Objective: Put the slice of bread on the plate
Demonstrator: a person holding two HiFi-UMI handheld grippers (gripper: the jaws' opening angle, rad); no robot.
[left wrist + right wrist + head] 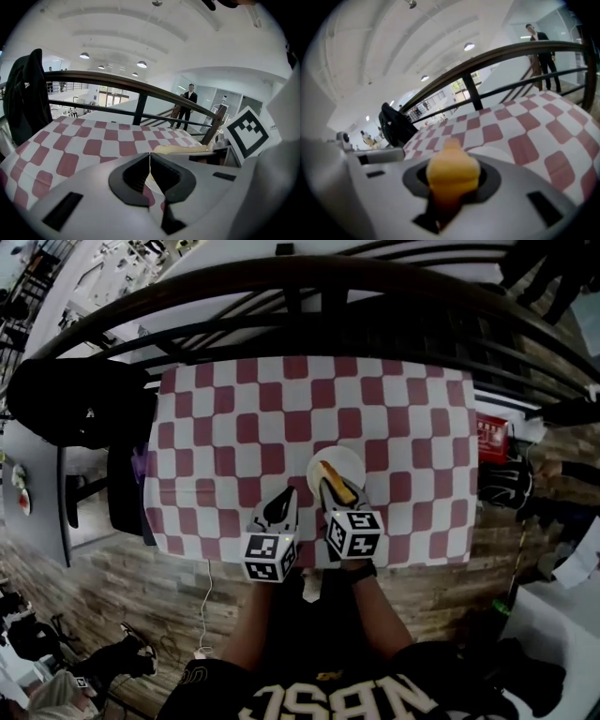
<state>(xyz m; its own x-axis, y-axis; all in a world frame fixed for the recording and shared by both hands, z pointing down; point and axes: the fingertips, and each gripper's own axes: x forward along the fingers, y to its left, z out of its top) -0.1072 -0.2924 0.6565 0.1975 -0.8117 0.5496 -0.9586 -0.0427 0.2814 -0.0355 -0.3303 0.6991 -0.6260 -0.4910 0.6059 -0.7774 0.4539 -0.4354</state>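
A yellow-crusted slice of bread (336,481) is clamped edge-on in my right gripper (330,486), which is shut on it over the near part of the white plate (347,462). In the right gripper view the bread (452,174) fills the gap between the jaws, with the plate's rim (506,153) just past it. My left gripper (279,506) is shut and empty, hovering over the checked tablecloth (244,418) left of the plate. In the left gripper view its jaws meet with nothing between them, and the bread (180,149) shows to the right.
The table with the red-and-white cloth stands against a dark railing (309,296). A dark jacket hangs on a chair (70,409) at the left. A red box (491,437) and a dark helmet (506,482) lie beyond the right edge. A person (188,105) stands far off.
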